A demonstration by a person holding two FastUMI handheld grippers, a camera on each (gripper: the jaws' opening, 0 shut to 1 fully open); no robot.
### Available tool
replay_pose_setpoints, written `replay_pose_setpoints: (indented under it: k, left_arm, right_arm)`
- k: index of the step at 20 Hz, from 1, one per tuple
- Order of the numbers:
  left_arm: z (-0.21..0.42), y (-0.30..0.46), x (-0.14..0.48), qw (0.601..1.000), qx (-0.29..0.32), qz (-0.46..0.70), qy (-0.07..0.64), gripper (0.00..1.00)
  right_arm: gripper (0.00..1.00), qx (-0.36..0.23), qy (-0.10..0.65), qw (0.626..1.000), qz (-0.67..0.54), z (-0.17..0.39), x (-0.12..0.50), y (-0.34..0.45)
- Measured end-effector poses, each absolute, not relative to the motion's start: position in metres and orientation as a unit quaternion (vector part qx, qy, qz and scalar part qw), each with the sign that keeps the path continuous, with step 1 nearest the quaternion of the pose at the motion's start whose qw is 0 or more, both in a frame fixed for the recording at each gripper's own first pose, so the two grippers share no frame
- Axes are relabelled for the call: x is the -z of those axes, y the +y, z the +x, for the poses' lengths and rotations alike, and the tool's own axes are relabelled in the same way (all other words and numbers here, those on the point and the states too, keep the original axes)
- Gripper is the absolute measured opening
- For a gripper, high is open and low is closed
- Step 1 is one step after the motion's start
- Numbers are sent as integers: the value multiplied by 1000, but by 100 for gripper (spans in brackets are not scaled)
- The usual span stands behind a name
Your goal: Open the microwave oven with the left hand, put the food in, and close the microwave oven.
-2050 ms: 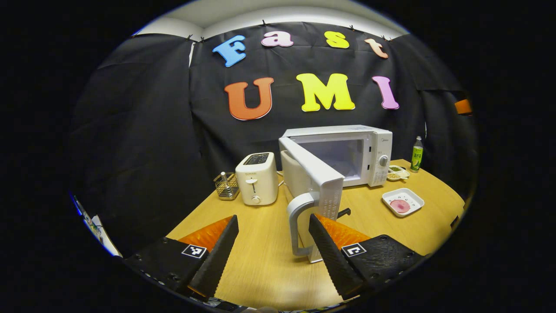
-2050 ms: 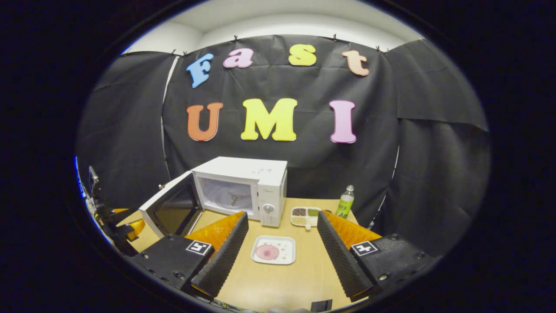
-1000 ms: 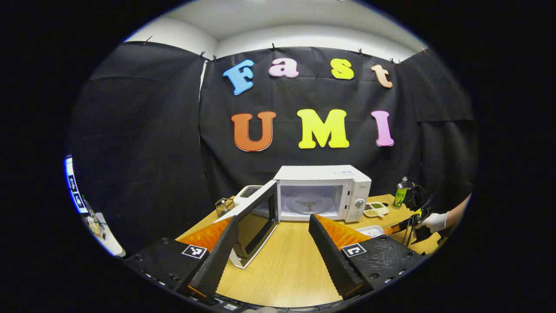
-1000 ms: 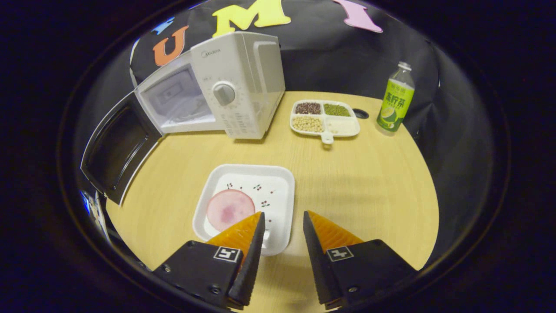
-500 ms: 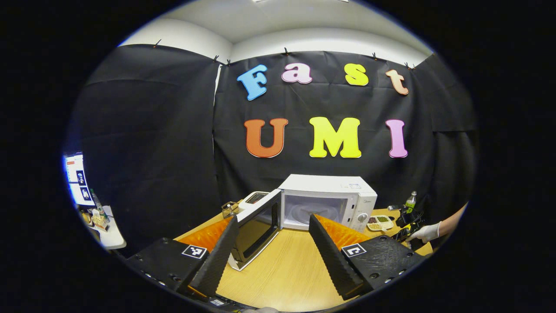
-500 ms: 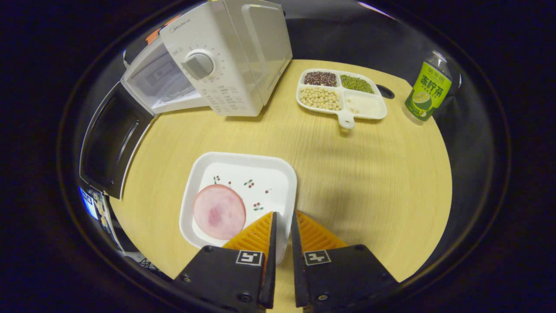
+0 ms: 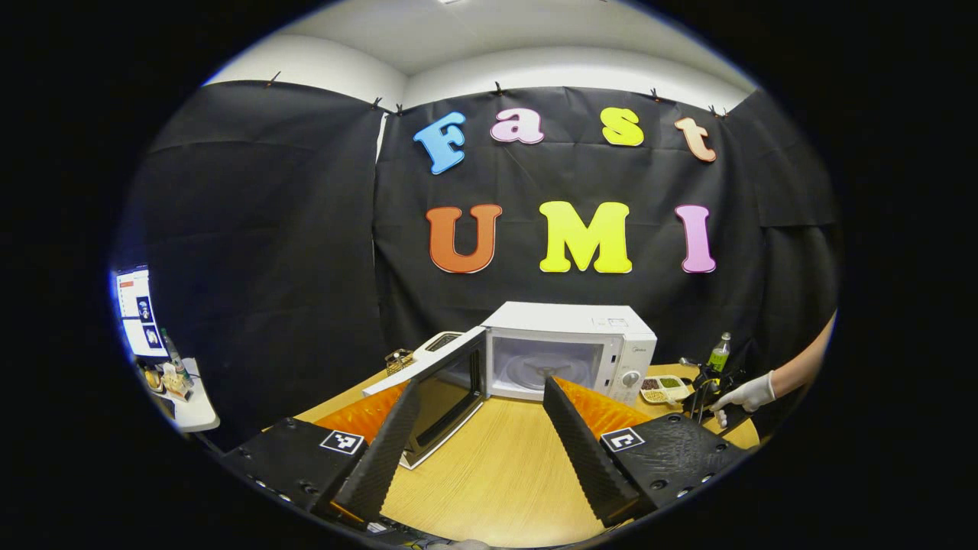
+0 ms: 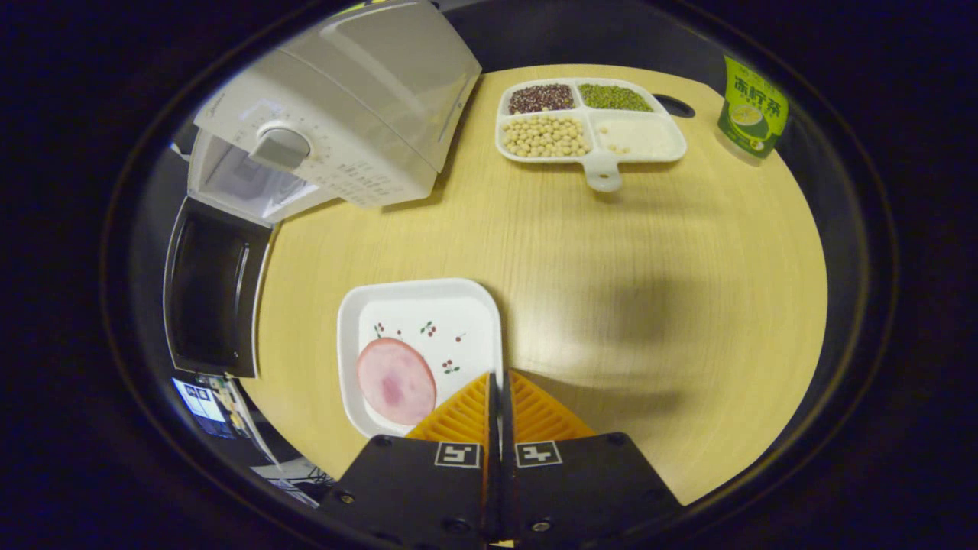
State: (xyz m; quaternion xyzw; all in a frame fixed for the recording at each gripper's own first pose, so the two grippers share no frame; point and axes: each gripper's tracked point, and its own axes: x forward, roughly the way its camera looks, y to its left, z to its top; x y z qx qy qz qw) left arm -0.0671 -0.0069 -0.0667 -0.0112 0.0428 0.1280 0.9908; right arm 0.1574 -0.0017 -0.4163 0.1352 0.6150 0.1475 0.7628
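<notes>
The right claw [image 8: 498,382] is squeezed tight on the edge of the white plate [image 8: 416,321] with the pink food [image 8: 395,380], on the surface [image 8: 649,305]. The left claw [image 7: 477,412] is wide open, holding nothing, facing the open microwave [image 7: 569,347].

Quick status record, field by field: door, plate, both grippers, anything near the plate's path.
microwave door: swung wide open, cavity bare
plate: white, square, holding a pink slice
right gripper: shut on the plate's rim
left gripper: open, holding nothing, facing the microwave
nearby: divided tray, green bottle
</notes>
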Motion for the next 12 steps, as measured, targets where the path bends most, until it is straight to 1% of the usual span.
replay_pose_setpoints:
  k: [2, 3, 4, 6, 7, 9, 10, 11, 12]
  left_arm:
    - [-68, 1, 64, 992, -123, -10, 40, 96]
    - [-67, 8, 64, 992, -121, -6, 40, 96]
    - [-66, 14, 64, 992, -117, -6, 40, 96]
    - [-64, 26, 61, 993, -107, -8, 40, 97]
    - [-64, 33, 60, 994, -103, -10, 38, 97]
    - [-60, 47, 58, 995, -95, -14, 38, 96]
    - [-60, 55, 58, 995, -93, -18, 40, 96]
    - [-60, 62, 55, 995, -93, -20, 39, 96]
    - [-60, 70, 52, 995, -91, -23, 38, 96]
  right_arm:
    - [3, -154, 598, 772, 153, 159, 404, 8]
    - [0, -159, 588, 776, 164, 157, 392, 17]
    - [4, -161, 579, 781, 172, 155, 381, 24]
    - [4, -166, 554, 795, 183, 157, 361, 35]
    - [0, -168, 541, 799, 199, 154, 351, 46]
    - [0, -170, 517, 803, 244, 151, 334, 70]
    - [4, -166, 503, 804, 270, 151, 325, 82]
    - [4, -164, 488, 804, 299, 150, 316, 96]
    - [0, -161, 472, 803, 327, 151, 309, 110]
